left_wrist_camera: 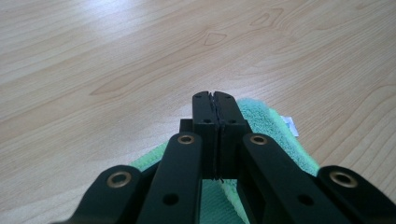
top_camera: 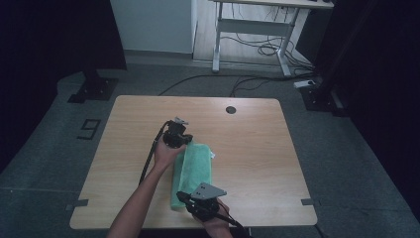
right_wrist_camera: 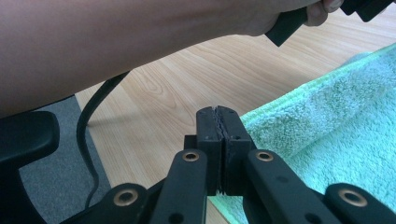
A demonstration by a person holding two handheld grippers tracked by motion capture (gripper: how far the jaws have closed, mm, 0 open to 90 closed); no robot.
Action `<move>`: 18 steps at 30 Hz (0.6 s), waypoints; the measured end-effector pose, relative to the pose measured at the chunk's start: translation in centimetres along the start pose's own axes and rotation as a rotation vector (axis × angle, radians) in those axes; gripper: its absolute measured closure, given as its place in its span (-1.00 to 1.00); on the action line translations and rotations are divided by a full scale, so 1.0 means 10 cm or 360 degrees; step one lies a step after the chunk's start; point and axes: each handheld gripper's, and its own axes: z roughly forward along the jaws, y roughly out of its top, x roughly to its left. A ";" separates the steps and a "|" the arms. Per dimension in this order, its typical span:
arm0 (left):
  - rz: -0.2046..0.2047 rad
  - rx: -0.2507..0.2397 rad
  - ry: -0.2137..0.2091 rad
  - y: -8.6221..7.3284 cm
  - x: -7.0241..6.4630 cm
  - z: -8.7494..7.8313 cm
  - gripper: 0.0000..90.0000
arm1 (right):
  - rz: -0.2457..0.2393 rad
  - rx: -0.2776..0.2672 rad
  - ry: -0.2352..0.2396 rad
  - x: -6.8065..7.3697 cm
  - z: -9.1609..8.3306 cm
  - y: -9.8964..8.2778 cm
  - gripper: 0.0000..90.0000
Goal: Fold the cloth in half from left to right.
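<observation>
Terry cloth, mint green and folded into a long narrow towel [top_camera: 192,173], lies lengthwise on the pale wood-grain table [top_camera: 257,144], a little left of the tabletop's middle and reaching toward the near edge. The left gripper [top_camera: 184,141] sits at the towel's far end, held in the person's left hand [top_camera: 166,154]; the right gripper [top_camera: 182,196], topped by its grey three-cornered plate, hangs at the towel's near end, close to the table's front edge.

From the high view both grippers read as dark shapes against the towel, and their jaws cannot be judged there. The left gripper view settles it for that side: the two black jaws are pressed flat together with nothing between them, poised just above the towel's far corner [left_wrist_camera: 275,135], where a small white label [left_wrist_camera: 292,125] sticks out from the towel's edge. The right gripper view [right_wrist_camera: 218,116] shows the same closed, empty pair beside the towel's hemmed long edge [right_wrist_camera: 327,121], over bare wood. It also shows the person's left forearm [right_wrist_camera: 116,42] crossing above the towel and a black cable [right_wrist_camera: 88,140] dropping past the table edge.
</observation>
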 end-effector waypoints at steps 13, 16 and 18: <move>0.0010 0.0011 -0.0009 0.00 -0.04 0.03 0.97 | 0.0002 0.0026 -0.0009 -0.02 -0.01 -0.07 0.97; 0.0017 0.0002 -0.0008 0.02 -0.06 0.01 0.97 | 0.0001 0.0032 -0.0014 -0.02 -0.02 -0.08 0.97; 0.0017 -0.0007 -0.0008 0.03 -0.06 0.00 0.97 | 0.0003 0.0030 -0.0017 -0.03 -0.03 -0.08 0.97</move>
